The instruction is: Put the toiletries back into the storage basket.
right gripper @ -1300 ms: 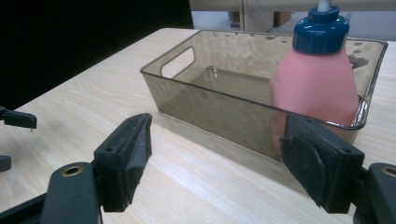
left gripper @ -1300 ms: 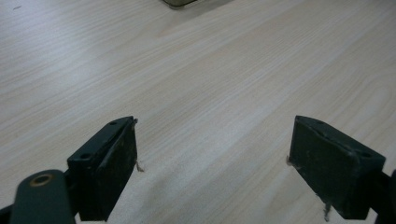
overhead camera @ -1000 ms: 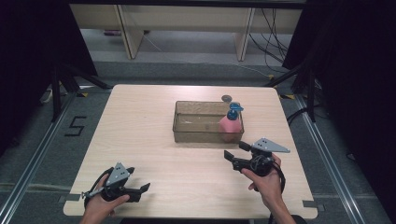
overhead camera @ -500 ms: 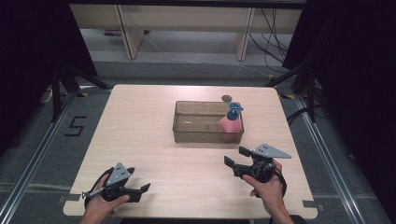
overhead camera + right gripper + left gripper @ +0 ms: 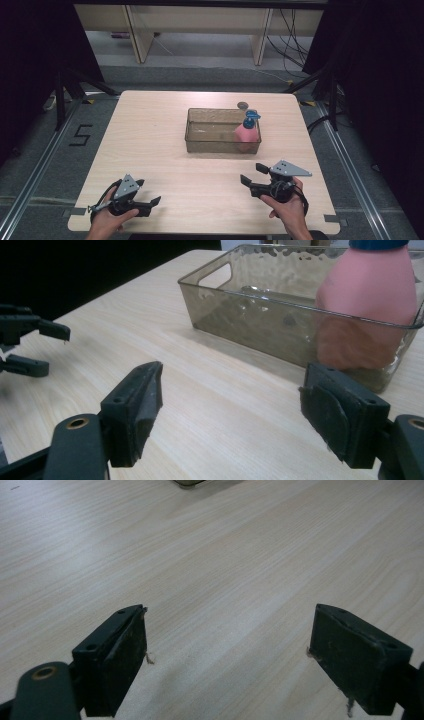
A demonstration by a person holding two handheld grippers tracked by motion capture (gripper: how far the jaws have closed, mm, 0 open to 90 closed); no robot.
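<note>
We hold the right tool [image 5: 252,175] with its jaws apart and nothing between them, low over the table [image 5: 150,130], a little short of the clear bin [image 5: 210,132]. A pink bottle [image 5: 246,134] with a blue cap stands in the bin's right end. Our left tool [image 5: 152,202], jaws likewise apart, sits near the table's front left.

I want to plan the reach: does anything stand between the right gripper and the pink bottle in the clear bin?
Only the bin's own near wall. The pink bottle stands inside the clear bin at its right end; bare tabletop lies between it and the open right gripper. From above, nothing visible blocks it.
</note>
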